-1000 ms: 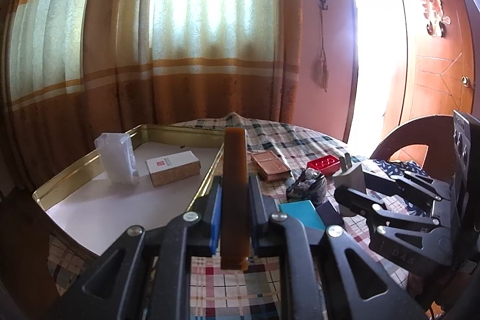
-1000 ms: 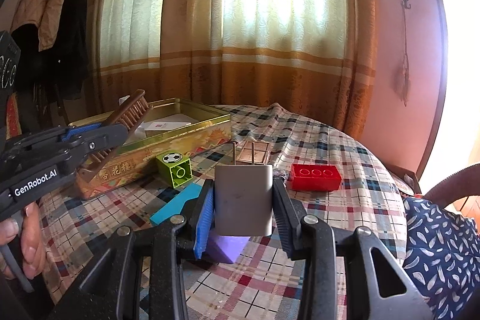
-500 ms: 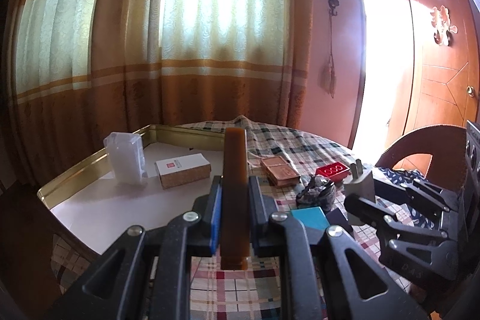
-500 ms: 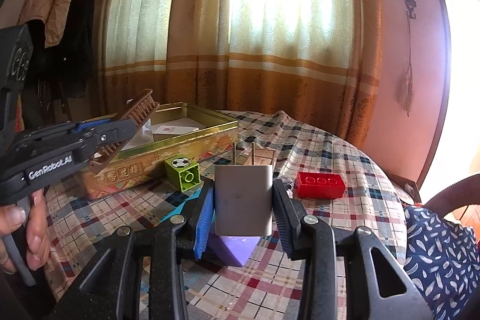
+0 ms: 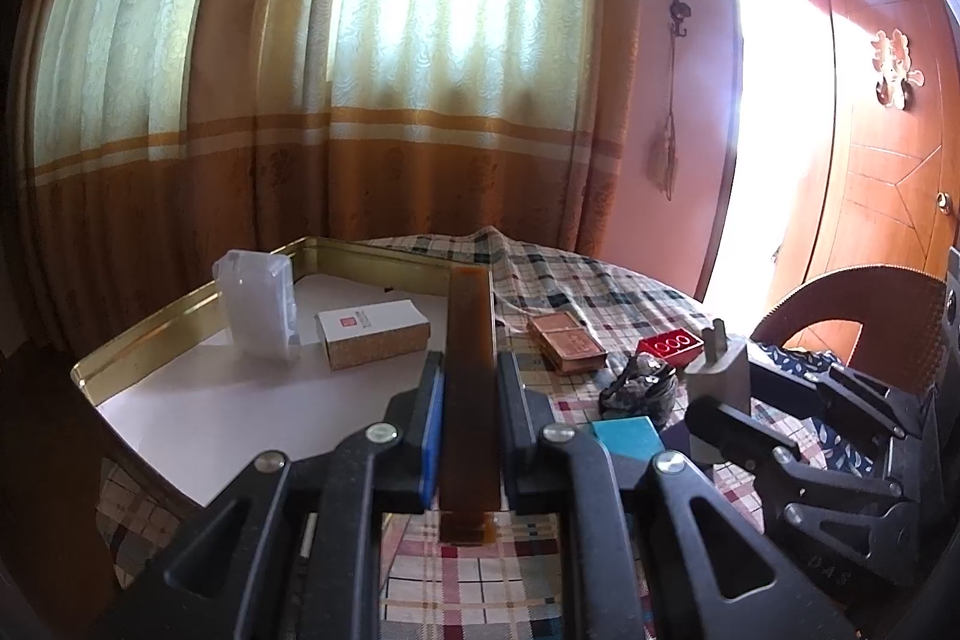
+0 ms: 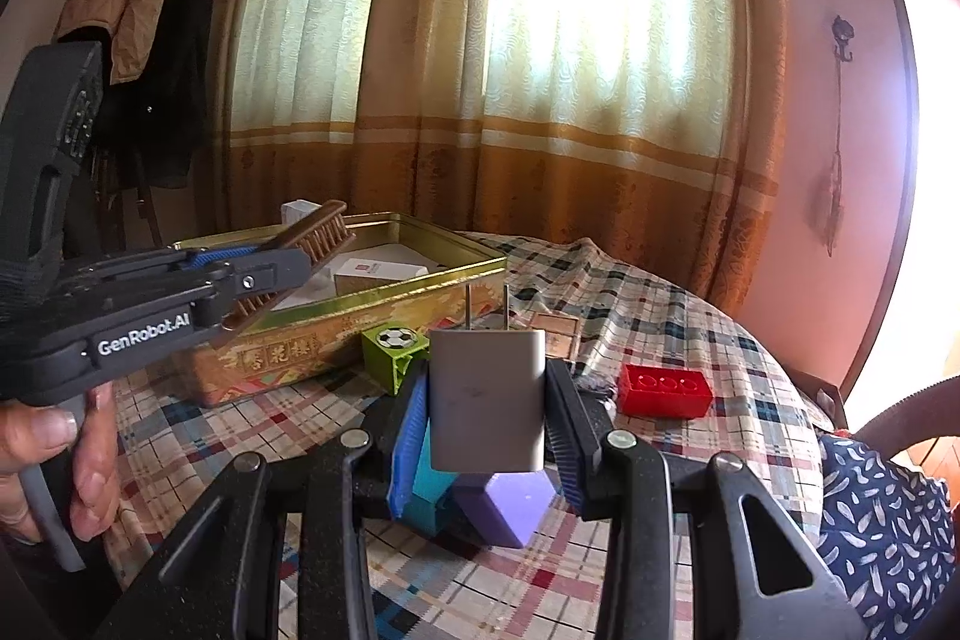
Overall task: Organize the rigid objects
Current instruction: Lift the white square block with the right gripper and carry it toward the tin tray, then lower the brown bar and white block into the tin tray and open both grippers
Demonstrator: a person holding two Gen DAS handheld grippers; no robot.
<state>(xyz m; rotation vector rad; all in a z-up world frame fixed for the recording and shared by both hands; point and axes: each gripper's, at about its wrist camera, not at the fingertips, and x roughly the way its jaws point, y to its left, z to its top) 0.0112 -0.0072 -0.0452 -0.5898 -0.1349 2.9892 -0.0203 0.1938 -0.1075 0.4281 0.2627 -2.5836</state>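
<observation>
My left gripper (image 5: 470, 388) is shut on a brown wooden comb (image 5: 470, 370), held edge-up above the table beside the gold tin box (image 5: 180, 322). In the right wrist view the left gripper (image 6: 264, 274) holds the comb (image 6: 300, 244) over the tin's (image 6: 360, 316) near corner. My right gripper (image 6: 487, 400) is shut on a white plug charger (image 6: 487, 394), prongs up, above the table; it also shows in the left wrist view (image 5: 720, 370). The tin holds a clear plastic case (image 5: 258, 304) and a small white carton (image 5: 372, 334).
On the checked tablecloth lie a red brick (image 6: 663, 391), a green football cube (image 6: 393, 355), a teal block (image 5: 624, 436), a purple block (image 6: 510, 508), a brown card box (image 5: 564, 340) and a dark crumpled item (image 5: 642, 388). A chair (image 5: 852, 316) stands at right.
Both grippers have lifted slightly with their objects; the left gripper with the comb has shifted toward the tin. Grips are unchanged.
</observation>
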